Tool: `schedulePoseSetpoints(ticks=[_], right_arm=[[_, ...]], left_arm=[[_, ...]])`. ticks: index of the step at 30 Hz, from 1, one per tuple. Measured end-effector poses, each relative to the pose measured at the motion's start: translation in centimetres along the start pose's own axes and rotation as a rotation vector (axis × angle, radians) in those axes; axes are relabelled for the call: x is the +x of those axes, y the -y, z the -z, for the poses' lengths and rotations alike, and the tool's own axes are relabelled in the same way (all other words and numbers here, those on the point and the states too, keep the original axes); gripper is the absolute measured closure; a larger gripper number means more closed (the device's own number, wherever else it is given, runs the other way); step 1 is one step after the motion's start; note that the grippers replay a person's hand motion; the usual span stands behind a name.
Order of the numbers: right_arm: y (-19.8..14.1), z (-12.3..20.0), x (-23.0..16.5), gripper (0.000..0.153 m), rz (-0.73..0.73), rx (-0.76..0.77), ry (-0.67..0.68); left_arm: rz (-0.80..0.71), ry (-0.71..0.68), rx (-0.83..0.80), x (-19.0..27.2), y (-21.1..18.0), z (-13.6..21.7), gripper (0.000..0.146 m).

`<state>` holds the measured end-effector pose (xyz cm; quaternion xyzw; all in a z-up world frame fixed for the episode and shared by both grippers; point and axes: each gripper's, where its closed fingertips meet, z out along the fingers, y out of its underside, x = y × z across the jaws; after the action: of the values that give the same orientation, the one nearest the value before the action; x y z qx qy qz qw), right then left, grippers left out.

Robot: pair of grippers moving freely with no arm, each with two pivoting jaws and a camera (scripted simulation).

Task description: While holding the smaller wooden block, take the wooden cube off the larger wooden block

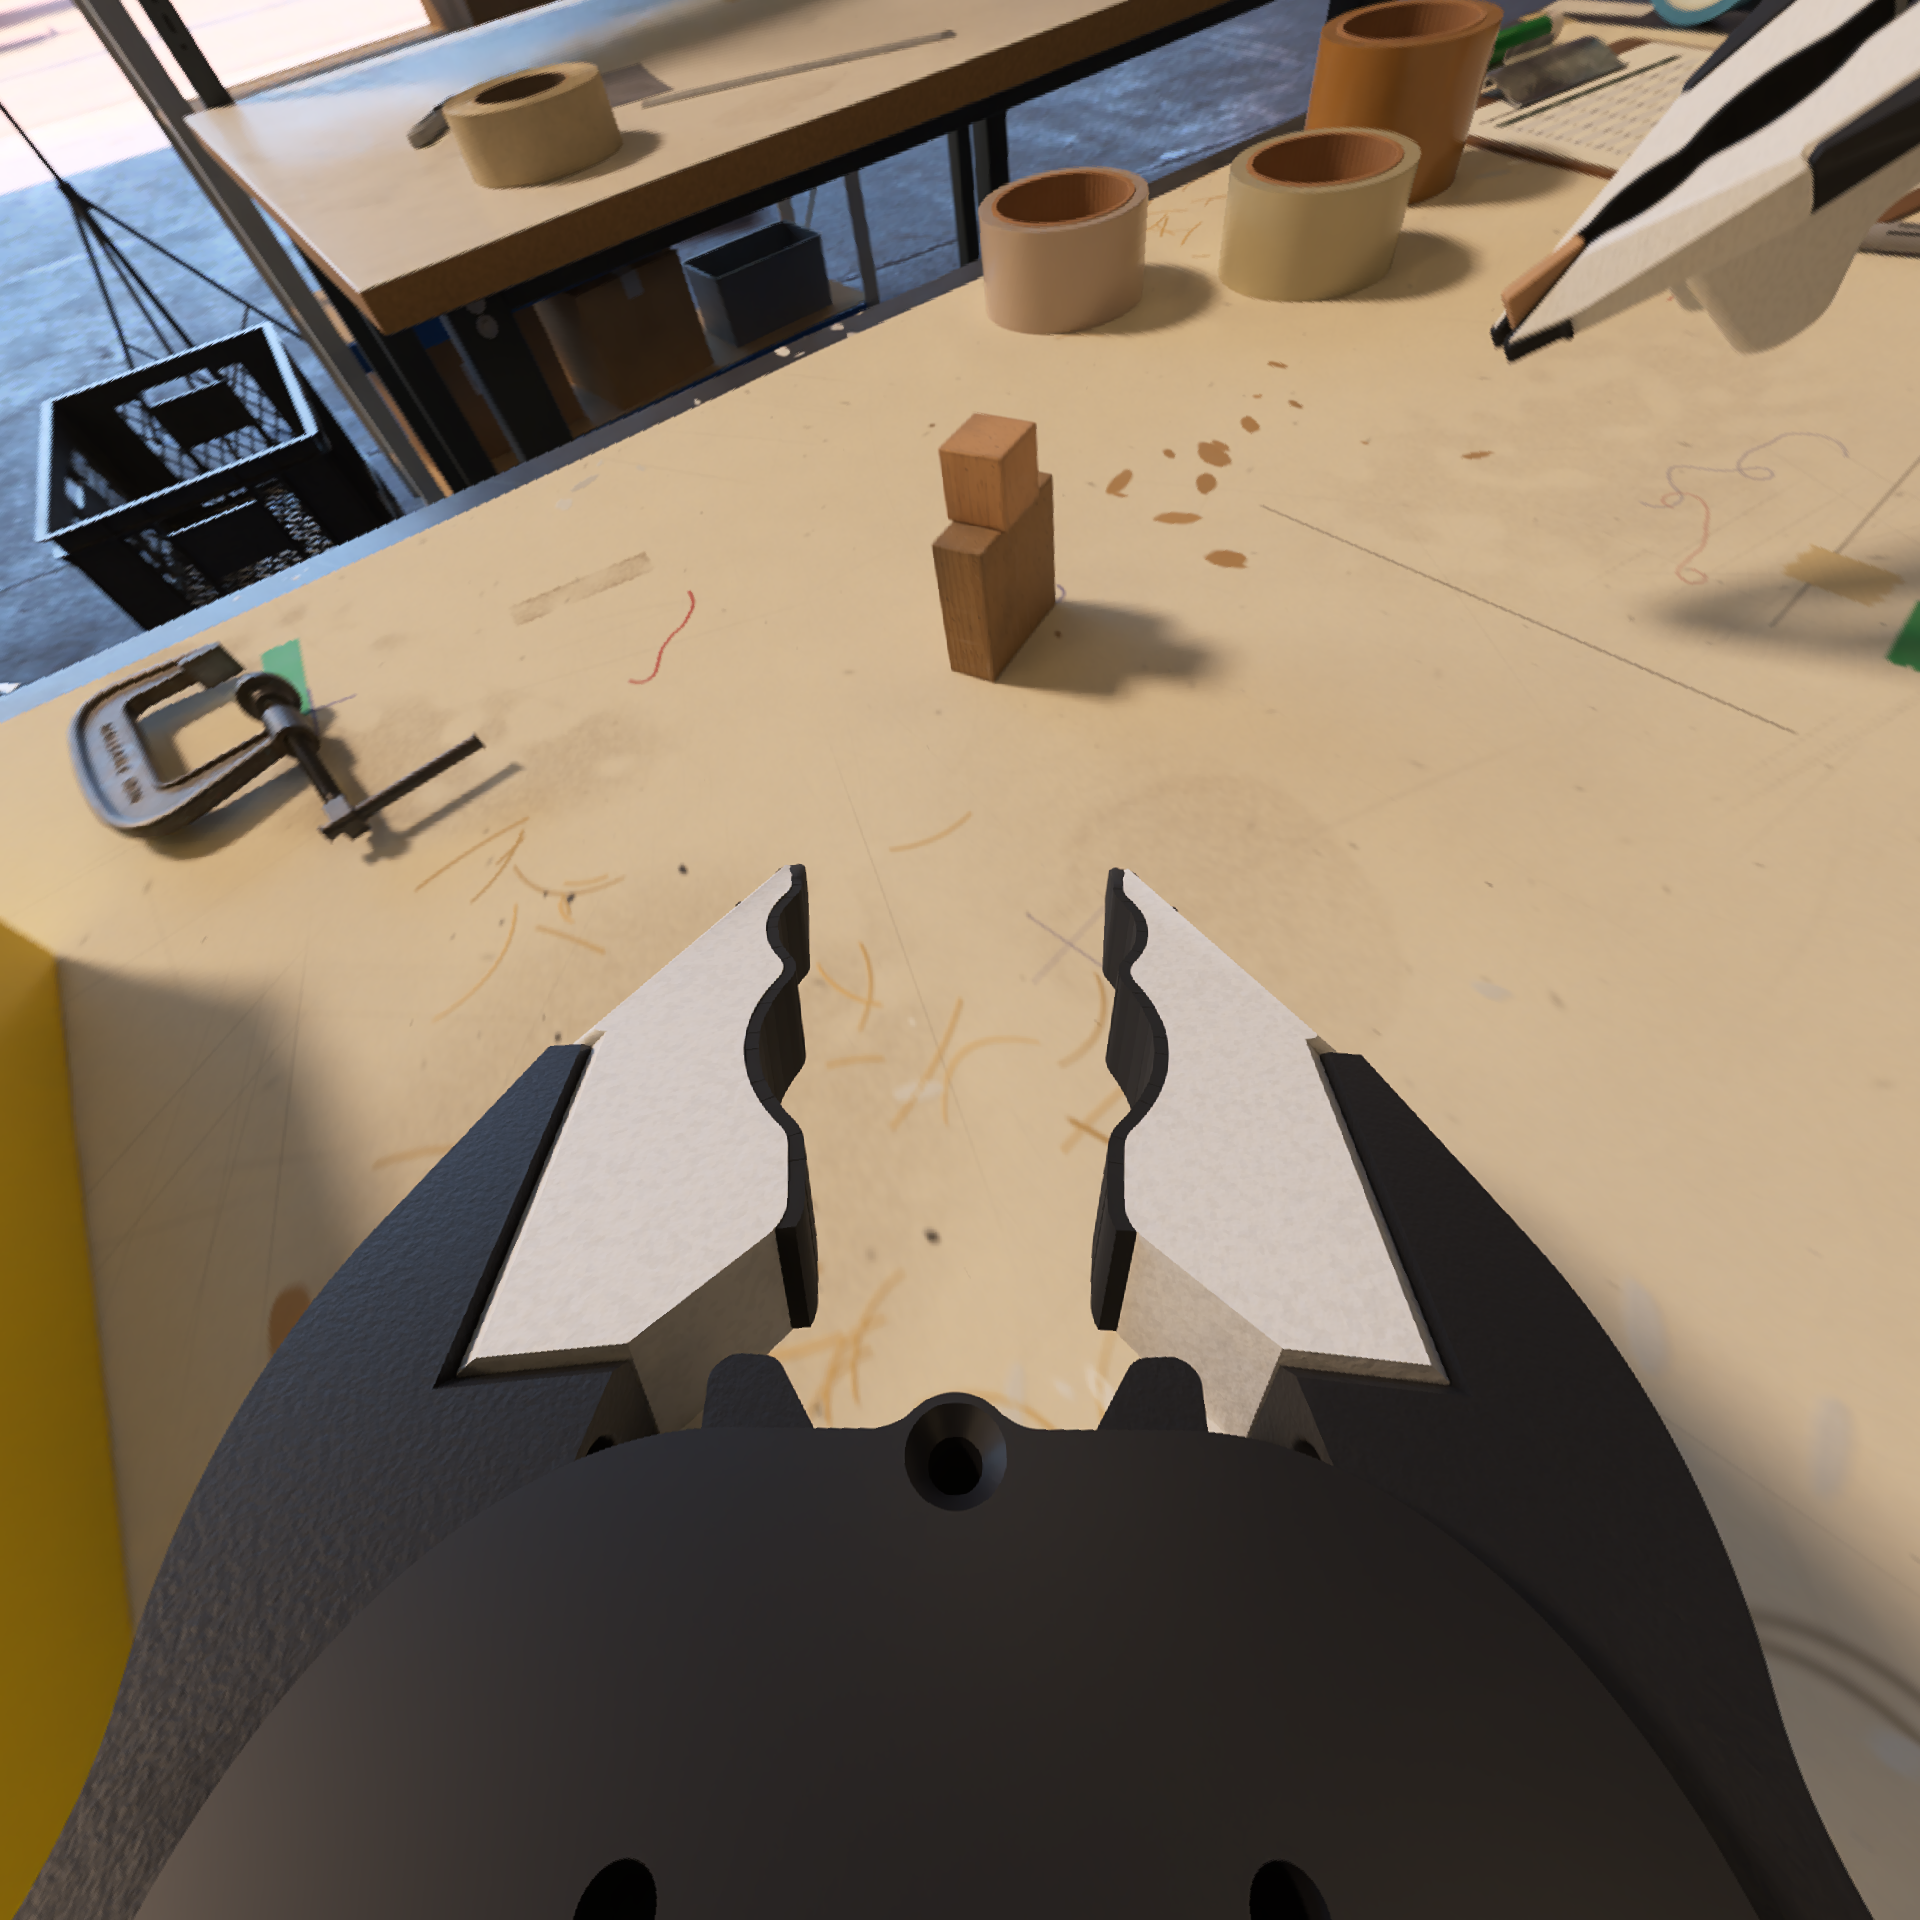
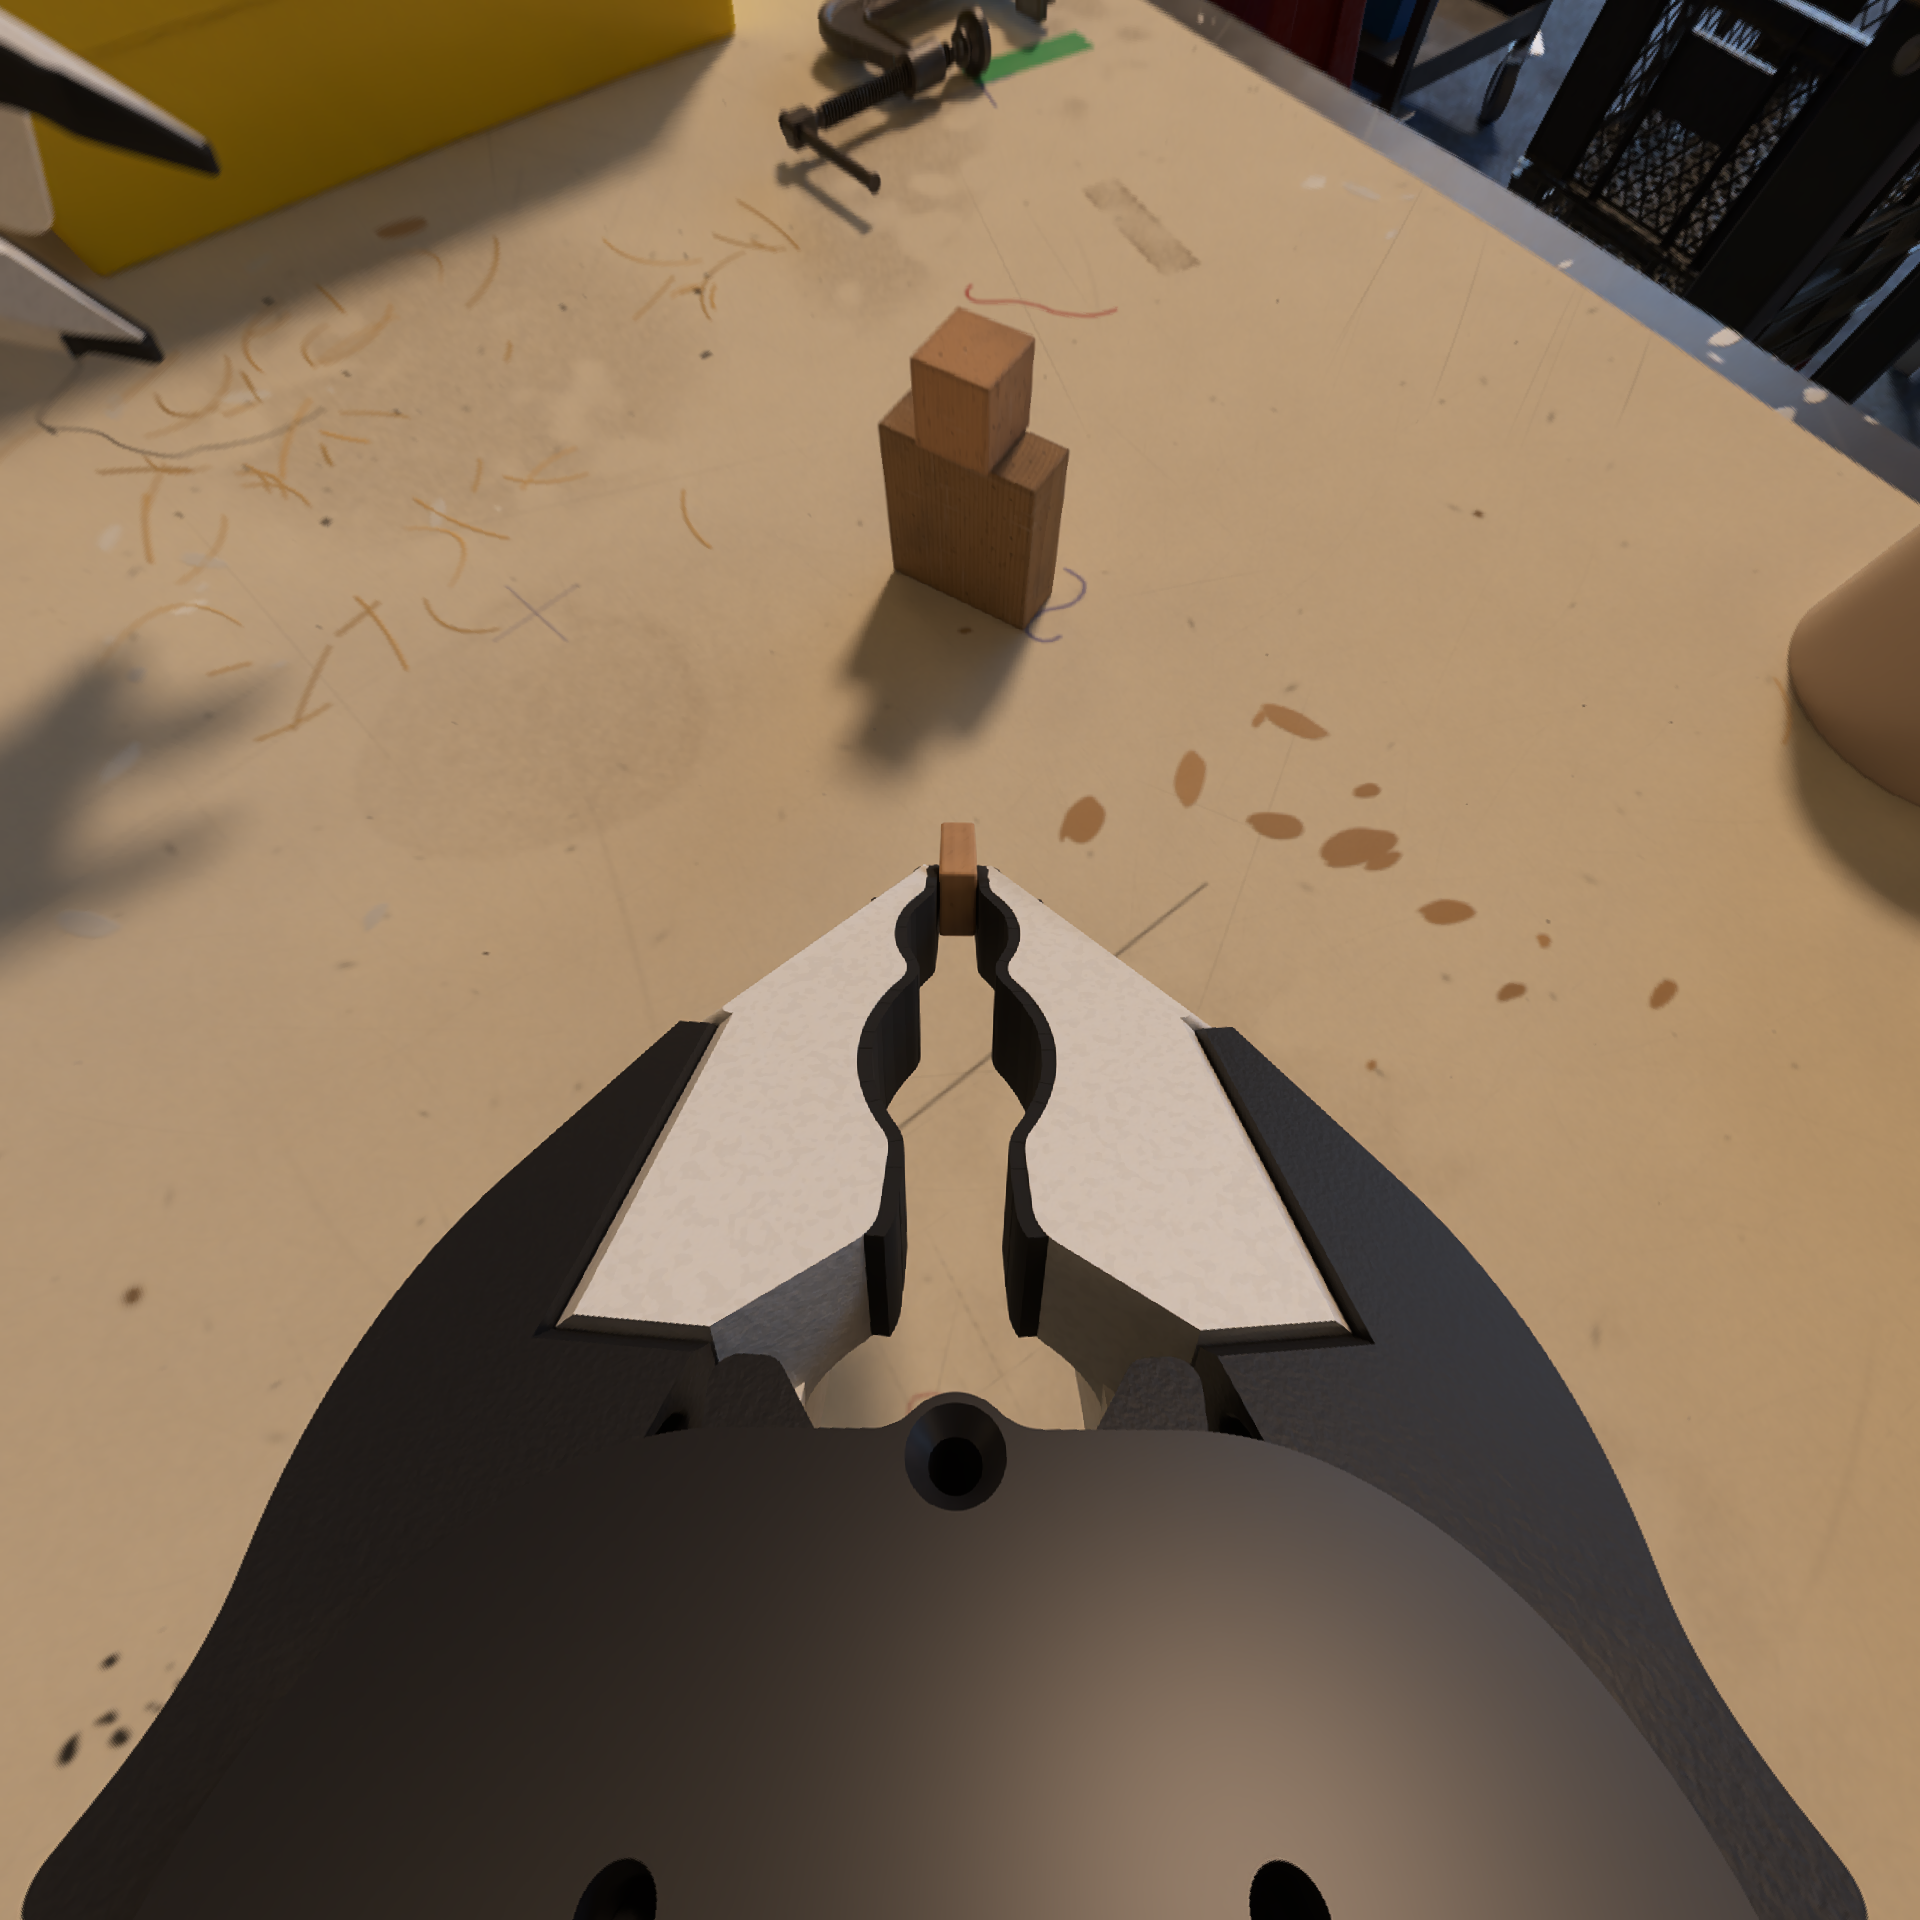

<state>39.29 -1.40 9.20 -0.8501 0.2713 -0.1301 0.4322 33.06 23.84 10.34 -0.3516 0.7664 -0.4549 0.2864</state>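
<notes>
A wooden cube [image 1: 987, 470] sits on top of the larger wooden block [image 1: 992, 597], which stands upright on the workbench; both also show in the right wrist view, the cube [image 2: 974, 395] on the block [image 2: 974, 520]. My left gripper [image 1: 956, 894] is open and empty, above the bench, well short of the stack. My right gripper [image 2: 957, 878] is shut on the smaller wooden block [image 2: 957, 876], a thin piece held at the fingertips, short of the stack. The right gripper also shows in the left wrist view [image 1: 1532, 332] at the upper right.
A metal C-clamp [image 1: 208, 748] lies at the left near the bench edge. Several tape rolls [image 1: 1065, 249] stand behind the stack. A yellow box [image 2: 343, 94] stands at the bench's side. A black crate [image 1: 177, 468] sits on the floor beyond the edge.
</notes>
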Motion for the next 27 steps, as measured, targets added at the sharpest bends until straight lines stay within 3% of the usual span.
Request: schedulePoseSetpoints(ticks=[5,10,14,18,21,27], right_arm=[[-0.3,-1.7,1.3,0.147,0.011,-0.044,-0.006],[1.8,0.9,2.7,0.147,0.059,-0.060,-0.031],[1.2,4.2,4.2,0.147,0.034,-0.057,-0.077],[-1.0,6.1,4.8,0.147,-0.086,0.001,-0.089],[-2.9,6.4,5.4,0.147,-0.089,-0.012,-0.135],[-4.3,5.0,5.9,0.147,-0.082,-0.035,-0.127]], left_arm=[[-0.005,-0.071,0.003,-2.6,0.3,-4.7,0.085],[-0.057,-0.098,-0.072,-3.4,0.5,-7.3,0.061],[-0.093,-0.138,-0.104,-2.7,1.4,-8.9,0.064],[-0.107,-0.173,-0.135,-1.4,3.5,-11.5,0.060],[-0.145,-0.185,-0.158,-0.3,5.4,-14.0,0.053],[-0.226,-0.291,-0.153,1.9,7.4,-18.6,0.061]])
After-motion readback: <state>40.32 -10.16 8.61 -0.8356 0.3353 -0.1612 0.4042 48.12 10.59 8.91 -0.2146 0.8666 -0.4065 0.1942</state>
